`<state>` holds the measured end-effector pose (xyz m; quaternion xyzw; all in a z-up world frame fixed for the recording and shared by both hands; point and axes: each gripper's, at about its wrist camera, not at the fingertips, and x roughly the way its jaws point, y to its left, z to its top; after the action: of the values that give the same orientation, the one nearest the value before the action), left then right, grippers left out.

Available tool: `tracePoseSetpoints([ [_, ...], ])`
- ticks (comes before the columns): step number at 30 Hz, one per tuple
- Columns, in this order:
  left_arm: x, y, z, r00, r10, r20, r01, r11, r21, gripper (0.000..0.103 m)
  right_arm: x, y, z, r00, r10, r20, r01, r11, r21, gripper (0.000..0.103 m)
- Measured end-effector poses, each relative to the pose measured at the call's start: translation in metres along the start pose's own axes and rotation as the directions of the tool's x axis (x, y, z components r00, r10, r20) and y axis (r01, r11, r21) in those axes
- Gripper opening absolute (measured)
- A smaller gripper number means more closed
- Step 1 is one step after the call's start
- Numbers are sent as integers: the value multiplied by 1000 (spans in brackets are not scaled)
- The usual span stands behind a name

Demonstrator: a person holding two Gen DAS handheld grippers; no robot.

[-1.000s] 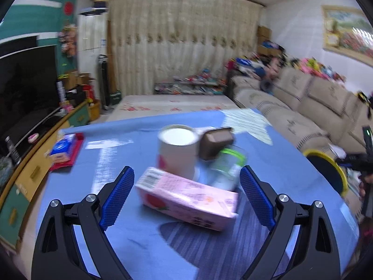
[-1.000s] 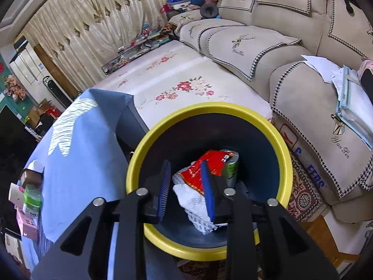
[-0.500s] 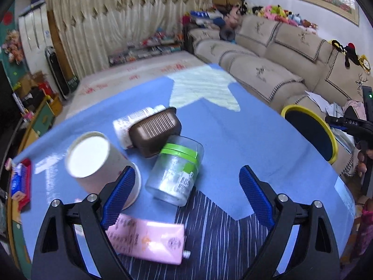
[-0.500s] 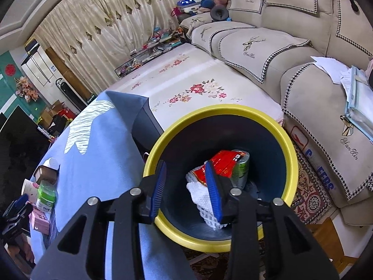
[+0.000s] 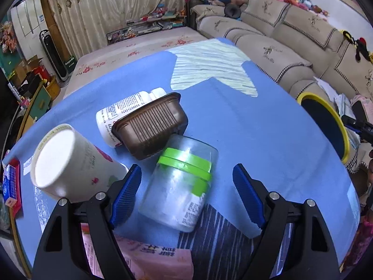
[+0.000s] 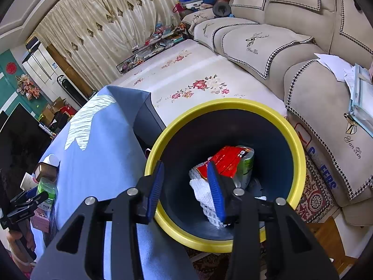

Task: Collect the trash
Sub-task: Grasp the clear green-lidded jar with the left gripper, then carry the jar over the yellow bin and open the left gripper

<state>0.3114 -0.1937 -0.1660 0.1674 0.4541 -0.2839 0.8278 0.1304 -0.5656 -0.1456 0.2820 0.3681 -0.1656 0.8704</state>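
Swinging off the pink carton, the left gripper (image 5: 186, 193) now straddles the clear green-banded jar (image 5: 180, 184) on the tabletop (image 5: 256, 128), fingers closing, not touching. Right gripper (image 6: 185, 186) hangs over the yellow-rimmed bin (image 6: 300, 154), fingers opening, empty.

Beige patterned curtains (image 5: 112, 7) are drawn across the far wall; a beige sofa (image 5: 291, 46) is set beyond the table's right edge, above a floral floor mat (image 6: 198, 77).

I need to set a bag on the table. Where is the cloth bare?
Bare: the blue cloth between the brown tray and the yellow-rimmed bin, up to the pale star print. Crowded: around the paper cup, clear jar and pink carton.
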Motion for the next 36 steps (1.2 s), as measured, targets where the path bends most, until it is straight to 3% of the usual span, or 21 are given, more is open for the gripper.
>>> tracePoseSetpoints([
  [7,16,-9,3,998,32,-54,-31,999,36,56,2,-1,-2,1000,7,-6,-7,1000,4,37],
  [15,-7,-39,-4,1000,-10,-21,11,998,57,55,2,-2,-2,1000,10,-4,-10,1000,10,37],
  [24,-51,-114,-3,991,-116,60,107,984,143,55,-7,-8,0,999,33,12,-34,999,19,37],
  [28,-46,-160,10,982,-174,70,157,968,197,55,-20,-20,2,999,31,37,-32,999,28,37],
  [36,-1,-252,38,965,-262,18,247,931,268,55,-45,-62,9,995,-31,90,23,996,90,38],
])
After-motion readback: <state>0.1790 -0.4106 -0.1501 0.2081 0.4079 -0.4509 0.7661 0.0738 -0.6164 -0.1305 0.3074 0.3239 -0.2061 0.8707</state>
